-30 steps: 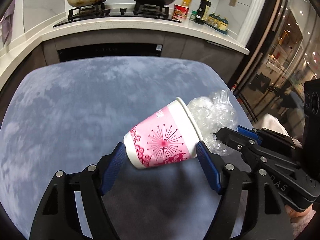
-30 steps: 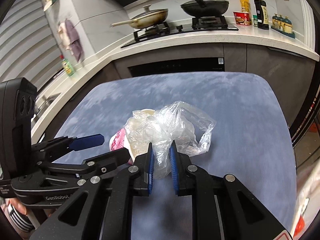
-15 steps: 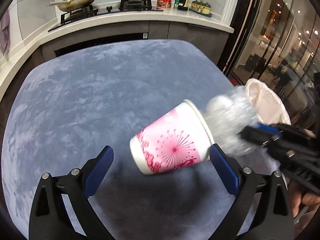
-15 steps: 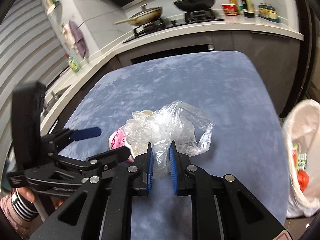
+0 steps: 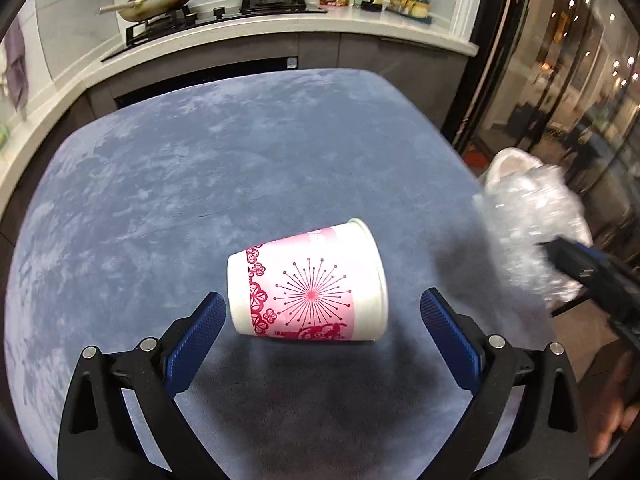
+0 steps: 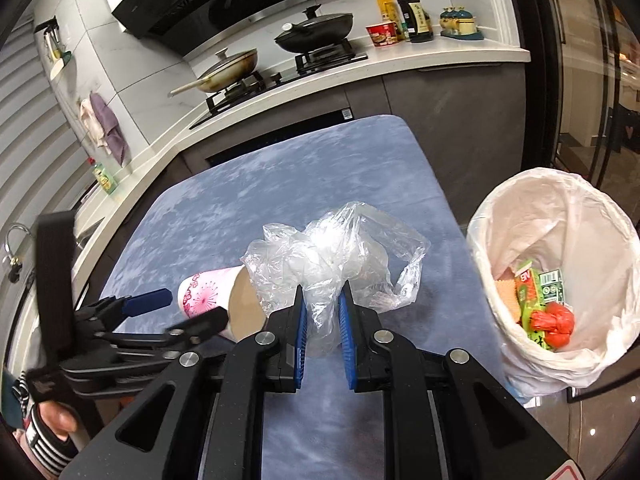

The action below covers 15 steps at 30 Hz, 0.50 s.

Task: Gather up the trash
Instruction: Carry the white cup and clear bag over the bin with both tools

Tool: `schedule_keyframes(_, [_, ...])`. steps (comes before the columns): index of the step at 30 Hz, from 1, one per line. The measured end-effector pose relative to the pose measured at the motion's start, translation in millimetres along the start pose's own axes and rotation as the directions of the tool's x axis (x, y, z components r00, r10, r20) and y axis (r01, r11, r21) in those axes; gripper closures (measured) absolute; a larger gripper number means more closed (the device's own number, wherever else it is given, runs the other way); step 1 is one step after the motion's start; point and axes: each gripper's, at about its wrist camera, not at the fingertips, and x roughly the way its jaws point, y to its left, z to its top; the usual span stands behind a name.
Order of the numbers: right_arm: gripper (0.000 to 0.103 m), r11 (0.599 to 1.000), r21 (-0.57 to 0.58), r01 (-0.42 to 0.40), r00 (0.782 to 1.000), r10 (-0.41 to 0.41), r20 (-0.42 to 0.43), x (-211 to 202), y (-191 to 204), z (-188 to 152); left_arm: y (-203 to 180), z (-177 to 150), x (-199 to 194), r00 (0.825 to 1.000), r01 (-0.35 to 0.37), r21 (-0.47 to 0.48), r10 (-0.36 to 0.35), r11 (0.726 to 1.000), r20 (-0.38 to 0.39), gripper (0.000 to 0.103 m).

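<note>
Where legible, "GB" wrapper [image 6: 527, 280] in bin [image 6: 500, 216]

cup [image 5: 308, 284]: white paper with pink flower print, lying on its side on the blue tablecloth [image 5: 240, 168], mouth facing right, empty
plastic bag [image 6: 340, 256]: clear, crumpled, being held up off the cloth, bunched at its lower end
trash bin [image 6: 560, 280]: white liner hanging over the rim, standing beside the table, already holding colourful wrappers

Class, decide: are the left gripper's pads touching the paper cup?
Apart. The left wrist view shows the left gripper open, with bare cloth between each pad and the cup.
</note>
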Motion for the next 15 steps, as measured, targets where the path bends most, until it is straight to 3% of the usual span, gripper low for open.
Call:
schedule_keyframes(3, [0.087, 1.000, -0.002, 0.012, 1.000, -0.012, 0.003, -2.3, -2.9, -2.1, -0.6, -0.1, 8.6, 0.999, -0.032, -0.012, 0.032, 0.999, -0.018, 0.010])
schedule_keyframes(6, [0.087, 1.000, -0.001, 0.013, 1.000, -0.013, 0.005, -4.8, -6.3, -3.8, 1.3, -1.4, 15.0, 0.998, -0.049, -0.031, 0.048, 0.998, -0.041, 0.022])
schedule_keyframes(15, [0.087, 0.998, 0.043, 0.041, 0.998, -0.043, 0.045, -20.7, -29.2, -3.5, -8.1, 5.5, -8.6, 0.999, -0.044, -0.053, 0.044, 0.998, 0.005, 0.022])
